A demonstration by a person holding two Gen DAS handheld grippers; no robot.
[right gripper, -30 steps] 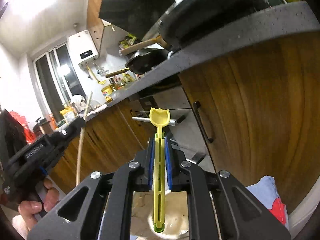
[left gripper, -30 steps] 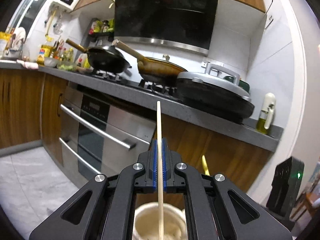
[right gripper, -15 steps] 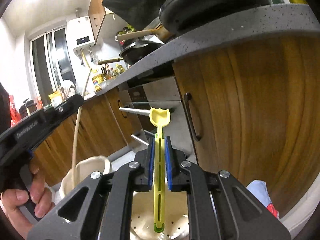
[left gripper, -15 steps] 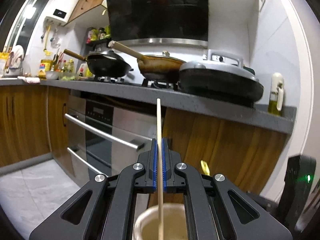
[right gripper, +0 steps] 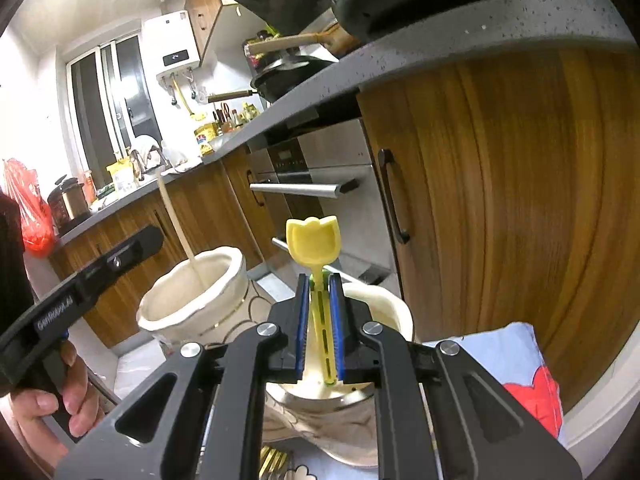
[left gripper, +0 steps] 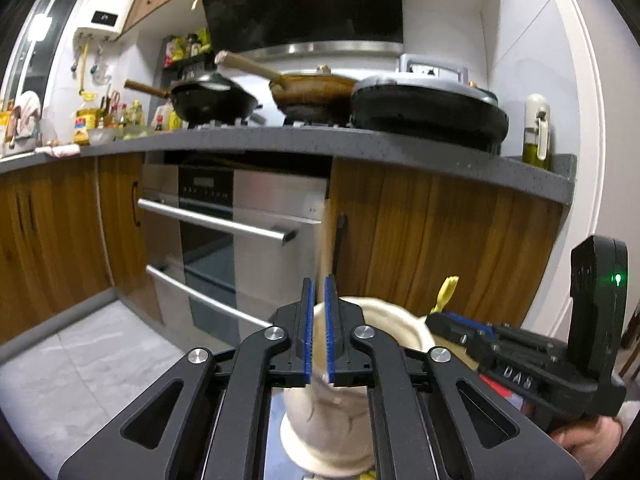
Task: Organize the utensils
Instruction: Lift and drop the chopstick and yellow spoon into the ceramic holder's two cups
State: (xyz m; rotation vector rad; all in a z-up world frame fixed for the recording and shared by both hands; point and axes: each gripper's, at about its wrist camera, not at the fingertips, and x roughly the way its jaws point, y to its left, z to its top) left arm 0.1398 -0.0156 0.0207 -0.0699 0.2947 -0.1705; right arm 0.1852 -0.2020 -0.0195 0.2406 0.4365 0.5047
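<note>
Left gripper [left gripper: 319, 326]: blue-padded jaws narrowly parted, a blurred pale wooden chopstick [left gripper: 325, 256] rising between them; whether the pads touch it cannot be told. In the right wrist view the chopstick's lower end stands inside a cream ceramic utensil holder [right gripper: 192, 304], leaning toward its rim. The left gripper's body bears pale lettering, blurred, roughly "GenROBO…AI"; the person's left hand [right gripper: 48, 404] wraps its grip.

Right gripper [right gripper: 320, 328]: jaws narrow, a yellow tulip-shaped plastic spoon [right gripper: 314, 240] upright between the blue pads, which flank its slotted handle closely; its green tip reaches down into a second cream ceramic holder [right gripper: 384, 308] directly beneath the gripper. From the left wrist view the right gripper's side shows embossed letters, partly legible as "DAS", and a green indicator light [left gripper: 618, 279].

The two holders stand just beside each other. A blue cloth with a red patch [right gripper: 520, 372] lies right of the second holder.

Background: stainless oven [left gripper: 240, 220] with bar handles, wooden cabinet doors [right gripper: 500, 200], grey speckled countertop [left gripper: 360, 144] carrying two long-handled woks [left gripper: 216, 98] and a covered electric griddle [left gripper: 428, 108]. A white wall-mounted water heater [right gripper: 172, 52] shows a small dark display, unreadable.
</note>
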